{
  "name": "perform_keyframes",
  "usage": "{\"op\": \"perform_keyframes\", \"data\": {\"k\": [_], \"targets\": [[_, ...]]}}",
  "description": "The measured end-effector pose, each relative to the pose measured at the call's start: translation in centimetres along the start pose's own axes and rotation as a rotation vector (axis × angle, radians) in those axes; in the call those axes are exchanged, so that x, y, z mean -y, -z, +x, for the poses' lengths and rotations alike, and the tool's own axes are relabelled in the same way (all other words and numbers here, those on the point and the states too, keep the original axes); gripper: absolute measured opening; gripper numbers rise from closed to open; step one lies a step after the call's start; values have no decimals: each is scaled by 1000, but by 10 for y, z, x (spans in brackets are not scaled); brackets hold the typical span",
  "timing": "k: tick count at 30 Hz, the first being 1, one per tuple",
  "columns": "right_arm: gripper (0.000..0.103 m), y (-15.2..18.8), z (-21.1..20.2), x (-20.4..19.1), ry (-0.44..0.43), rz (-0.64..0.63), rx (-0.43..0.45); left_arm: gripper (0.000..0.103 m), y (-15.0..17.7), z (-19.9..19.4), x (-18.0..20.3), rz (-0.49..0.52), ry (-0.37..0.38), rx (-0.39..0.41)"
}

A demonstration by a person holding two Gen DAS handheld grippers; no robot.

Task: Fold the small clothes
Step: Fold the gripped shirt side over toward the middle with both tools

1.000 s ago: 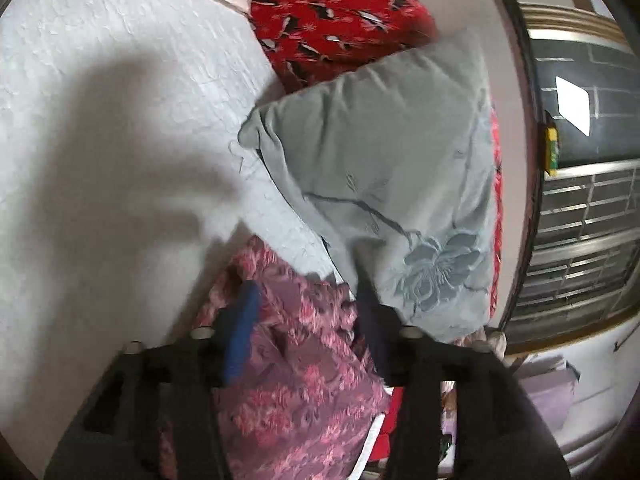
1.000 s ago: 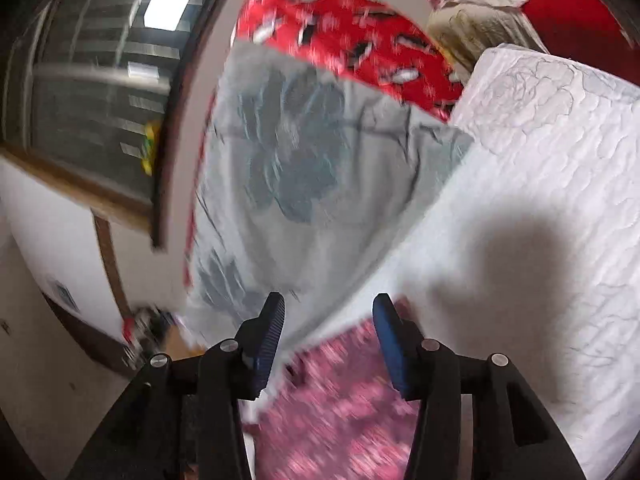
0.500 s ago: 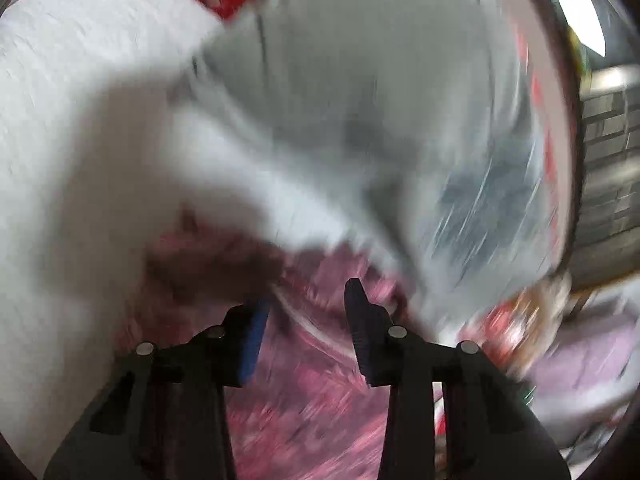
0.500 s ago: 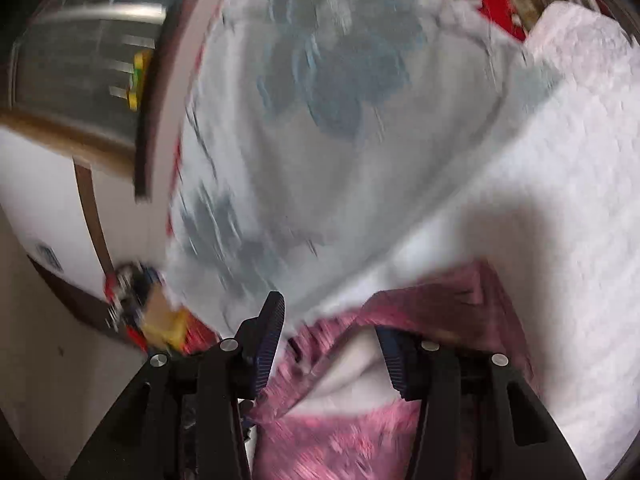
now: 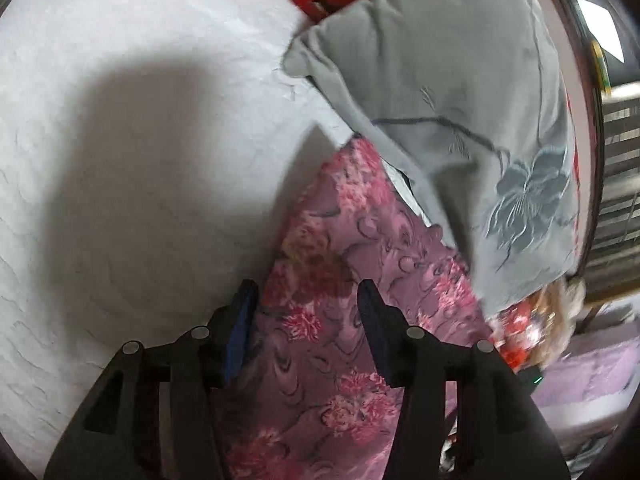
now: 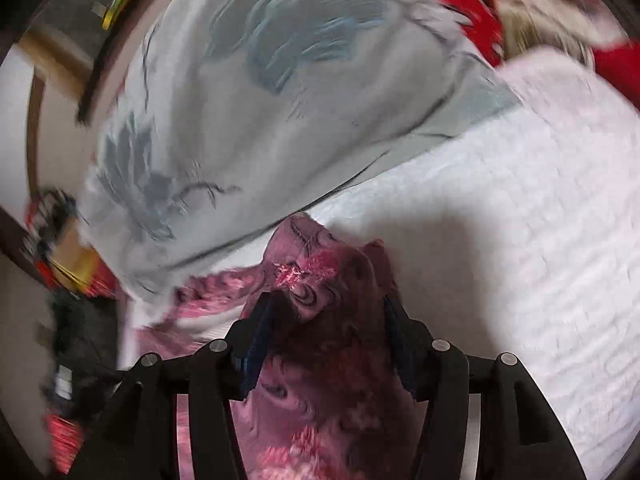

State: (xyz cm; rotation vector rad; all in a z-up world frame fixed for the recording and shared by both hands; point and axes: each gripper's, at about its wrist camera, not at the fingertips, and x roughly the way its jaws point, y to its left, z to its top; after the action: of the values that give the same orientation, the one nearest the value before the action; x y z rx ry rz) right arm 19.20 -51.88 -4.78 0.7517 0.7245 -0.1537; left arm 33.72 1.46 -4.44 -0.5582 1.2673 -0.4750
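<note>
Left gripper [image 5: 306, 304]: fingers stood apart over the pink floral garment [image 5: 340, 320], gripping nothing.
Right gripper [image 6: 326, 320]: fingers were apart, with a bunched fold of the garment [image 6: 320, 360] filling the gap; whether they pinched it could not be told.
Garment: lay on the white quilted bedspread [image 5: 120, 160], just beside the grey flowered pillow [image 5: 460, 100].
Left view only: flat, spread cloth.
Right view only: the raised fold, blurred.
Writing: none legible.
</note>
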Motion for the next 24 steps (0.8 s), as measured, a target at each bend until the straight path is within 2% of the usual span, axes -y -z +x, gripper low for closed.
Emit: {"op": "perform_keyframes", "data": {"k": [1,3,4,7,8,9,10,11,13,14,15,16,17,19,20,22,24], "targets": [[56,-3,3,-7,21,-23,6,50,-1,1,5,17,-10,-5],[17,-9,7,-12,2,-30,4,50,-4,6,9,32,-32,-14],[5,-14,6,-14,-12,-36,8,50,-7,9,9,32,-39,-17],[8,-23,4,-1,74,33,19,50,-8,8,6,1,-8,-15],[13,-24,1,9,69,93,21,53,-7,9,3,6,9,-15],[14,-23,-4,19,37,144,39,54,-7,9,1,9,16,-16],[25,-21,-10,27,-30,178,51,54,-5,10,-1,13,22,-18],[46,-20,-13,31,-63,193,54,54,-3,10,-2,17,25,-14],[60,-11,-16,34,-87,184,60,54,-2,11,2,23,13,-2],[60,-8,-14,32,-77,164,52,53,-1,11,4,26,11,2],[59,-6,-9,30,-58,142,33,34,-2,10,8,32,12,2],[42,-4,-3,27,-27,116,8,8,-2,8,11,46,10,0],[7,-3,1,21,10,83,-10,6,-2,7,15,62,-2,3],[5,-8,-4,7,18,29,11,6,-1,-1,20,103,-33,45],[4,-10,-15,3,-12,18,67,6,-2,-2,19,118,-55,53],[4,-15,-36,5,-61,38,166,6,-2,9,18,131,-115,40],[2,-18,-37,21,-27,97,177,7,-3,21,15,132,-165,23]]}}
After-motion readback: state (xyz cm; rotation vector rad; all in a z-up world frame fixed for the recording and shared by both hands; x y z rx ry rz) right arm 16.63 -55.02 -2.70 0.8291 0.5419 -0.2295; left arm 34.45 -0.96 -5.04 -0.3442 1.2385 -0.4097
